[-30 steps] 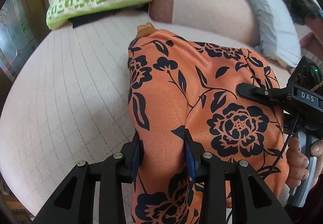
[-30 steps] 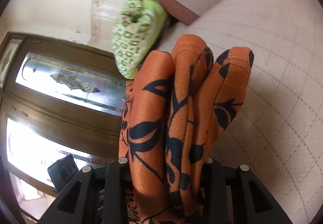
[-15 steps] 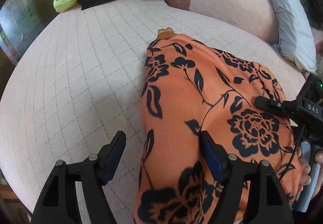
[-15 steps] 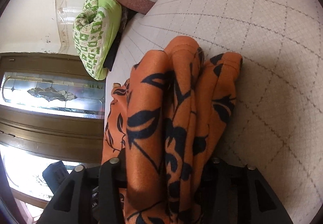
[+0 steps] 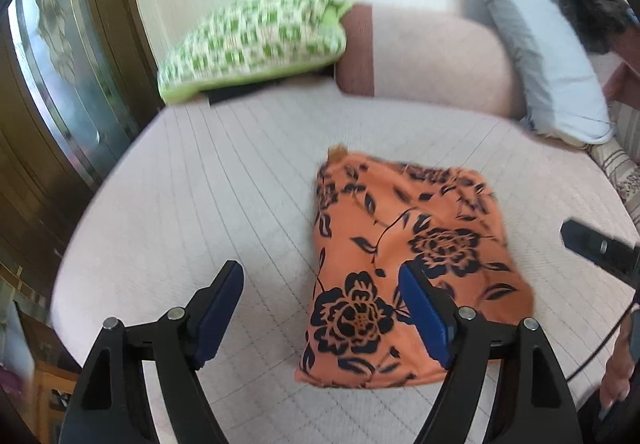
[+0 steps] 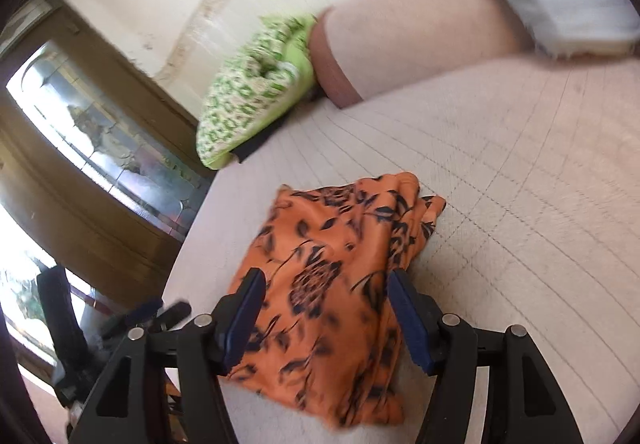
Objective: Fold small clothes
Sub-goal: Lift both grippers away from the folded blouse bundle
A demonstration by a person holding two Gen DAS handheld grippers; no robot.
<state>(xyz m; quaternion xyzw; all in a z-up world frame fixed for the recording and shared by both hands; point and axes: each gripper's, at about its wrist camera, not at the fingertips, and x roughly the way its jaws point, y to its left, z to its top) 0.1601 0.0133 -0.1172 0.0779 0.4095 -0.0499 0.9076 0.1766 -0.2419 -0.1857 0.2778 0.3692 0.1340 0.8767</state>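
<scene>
Both grippers have let go of the orange flowered cloth [image 5: 404,256]. A second ago the left gripper [image 5: 320,308] was pinched on the cloth's near edge and the right gripper [image 6: 326,316] was clamped on a thick bunch of its folds; half a second ago the left had already spread while the right was still clamped. Now both stand wide with nothing between the blue pads [image 5: 424,320], and both have pulled back and up, so the cloth looks smaller and shows whole.

The cloth lies folded in a rough rectangle on the pale quilted cushion [image 5: 208,212], apart from both grippers. In the right wrist view its layered edges bunch at the far right corner [image 6: 416,212]. The left gripper hovers over its near left corner, the right gripper over its near edge.

The green patterned pillow [image 5: 256,40] and the grey pillow [image 5: 552,84] lie at the back of the cushion as before. Both views are blurred by motion.
</scene>
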